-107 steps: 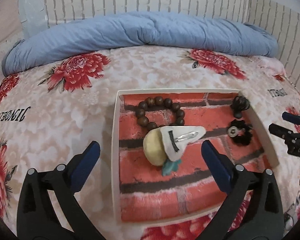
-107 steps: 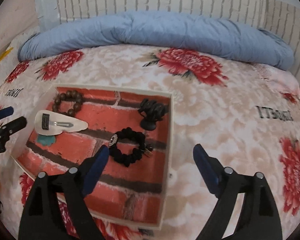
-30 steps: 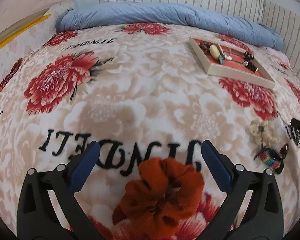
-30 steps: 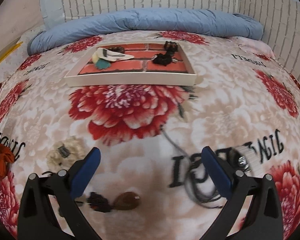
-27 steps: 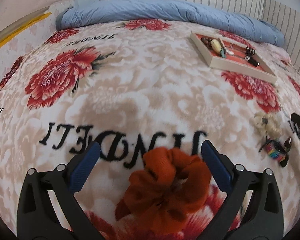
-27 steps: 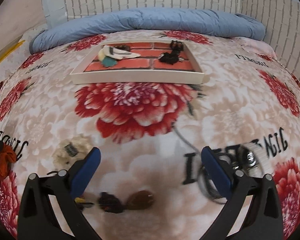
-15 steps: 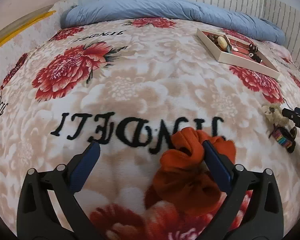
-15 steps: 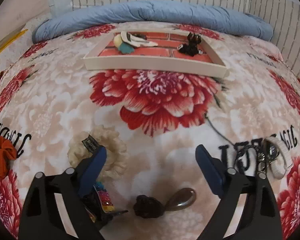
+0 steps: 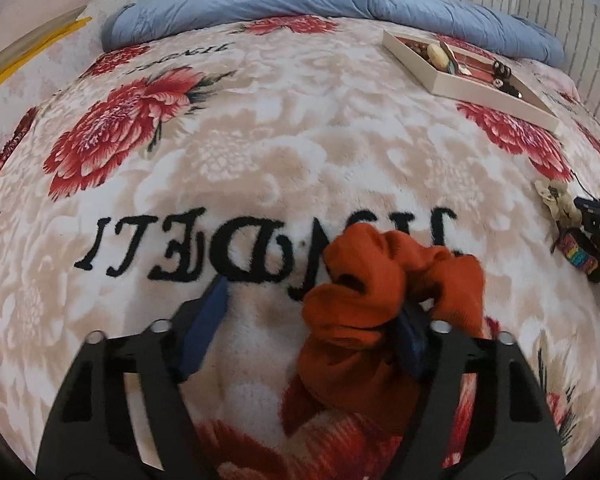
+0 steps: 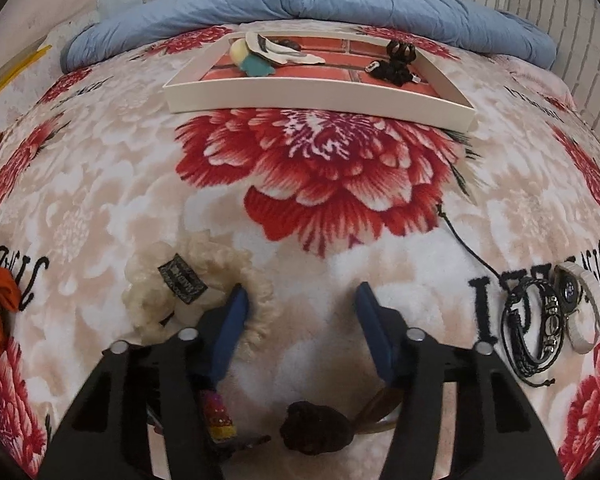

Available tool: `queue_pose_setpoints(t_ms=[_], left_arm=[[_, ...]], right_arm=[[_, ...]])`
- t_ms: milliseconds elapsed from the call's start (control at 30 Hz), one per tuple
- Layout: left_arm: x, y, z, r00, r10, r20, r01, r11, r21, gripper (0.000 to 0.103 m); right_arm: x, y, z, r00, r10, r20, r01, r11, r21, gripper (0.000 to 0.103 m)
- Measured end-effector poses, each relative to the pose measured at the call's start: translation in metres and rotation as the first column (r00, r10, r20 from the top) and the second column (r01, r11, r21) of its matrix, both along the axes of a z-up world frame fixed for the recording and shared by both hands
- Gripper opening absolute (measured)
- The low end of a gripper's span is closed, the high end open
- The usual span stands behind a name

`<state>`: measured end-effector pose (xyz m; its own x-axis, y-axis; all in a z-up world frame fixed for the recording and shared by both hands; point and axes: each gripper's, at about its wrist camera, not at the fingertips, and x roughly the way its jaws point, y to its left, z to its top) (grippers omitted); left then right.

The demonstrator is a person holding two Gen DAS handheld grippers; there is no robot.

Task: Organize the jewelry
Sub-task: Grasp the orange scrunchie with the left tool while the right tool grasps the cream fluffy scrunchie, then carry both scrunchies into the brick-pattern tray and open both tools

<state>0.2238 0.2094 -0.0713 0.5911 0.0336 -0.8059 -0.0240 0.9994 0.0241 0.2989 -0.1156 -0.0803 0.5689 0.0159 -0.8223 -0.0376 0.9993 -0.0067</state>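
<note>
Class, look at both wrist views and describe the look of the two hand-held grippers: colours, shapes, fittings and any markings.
The left hand-held gripper and the right hand-held gripper look alike: two black plastic arms with cut-out openings, each tipped with a flat blue pad and fitted with round silver fasteners. In the left wrist view, white lettering shows on the right one's black arm at the frame edge. No cables or sleeves show.

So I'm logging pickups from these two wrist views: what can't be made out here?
- Left wrist view: the orange scrunchie covers one finger of the closing left gripper, so a pinch is unclear.
- Right wrist view: the dark hair clip and striped band are half hidden beneath the closing right gripper.
- Left wrist view: tray contents are too small.
</note>
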Motion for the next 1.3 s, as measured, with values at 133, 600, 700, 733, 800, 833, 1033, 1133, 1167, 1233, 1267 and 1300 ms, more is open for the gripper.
queue_pose_setpoints(t_ms=[133,600,700,733,800,833,1033,1133,1167,1233,1267,1300], left_arm=[[0.002,0.005,0.003,1.000,0.015,0.015,-0.015,1.000,-0.007,0.051],[0.011,0.000,0.010,0.999,-0.011,0.053,0.011,1.000,0.009,0.020],[0.015,-0.004,0.015,0.997,-0.016,0.073,0.015,1.000,0.015,0.018],[0.016,-0.004,0.016,0.997,-0.015,0.079,0.014,1.000,0.013,0.018],[0.019,-0.005,0.021,0.996,-0.009,0.094,0.009,1.000,0.005,0.018],[0.021,-0.006,0.024,0.994,-0.007,0.106,0.007,1.000,0.000,0.018],[0.040,-0.023,0.041,0.989,-0.013,0.146,0.017,1.000,-0.026,0.018],[0.051,-0.040,0.048,0.986,-0.028,0.167,0.033,0.999,-0.023,0.018],[0.056,-0.046,0.050,0.984,-0.035,0.173,0.039,0.999,-0.022,0.018],[0.068,-0.060,0.054,0.981,-0.047,0.188,0.052,0.998,-0.026,0.018],[0.073,-0.067,0.055,0.980,-0.051,0.193,0.058,0.998,-0.031,0.018],[0.082,-0.075,0.057,0.978,-0.055,0.199,0.065,0.997,-0.041,0.018]], right_arm=[[-0.001,0.006,0.001,1.000,0.019,0.015,-0.019,1.000,-0.018,0.037],[0.007,-0.008,0.012,0.999,0.020,0.039,-0.022,0.999,0.029,0.012],[0.011,-0.015,0.018,0.998,0.021,0.058,-0.023,0.999,0.041,0.012],[0.014,-0.019,0.021,0.998,0.021,0.066,-0.024,0.999,0.045,0.012],[0.018,-0.025,0.025,0.997,0.019,0.081,-0.024,0.998,0.053,0.012],[0.020,-0.028,0.027,0.996,0.019,0.086,-0.024,0.998,0.057,0.012],[0.034,-0.047,0.040,0.992,0.017,0.128,-0.030,0.995,0.093,0.012],[0.040,-0.056,0.046,0.987,0.018,0.159,-0.037,0.993,0.116,0.012],[0.042,-0.059,0.048,0.985,0.016,0.170,-0.037,0.992,0.123,0.012],[0.046,-0.068,0.051,0.983,0.011,0.186,-0.040,0.988,0.151,0.012],[0.049,-0.071,0.052,0.981,0.009,0.192,-0.041,0.986,0.159,0.012],[0.053,-0.076,0.053,0.980,0.006,0.201,-0.040,0.986,0.164,0.012]])
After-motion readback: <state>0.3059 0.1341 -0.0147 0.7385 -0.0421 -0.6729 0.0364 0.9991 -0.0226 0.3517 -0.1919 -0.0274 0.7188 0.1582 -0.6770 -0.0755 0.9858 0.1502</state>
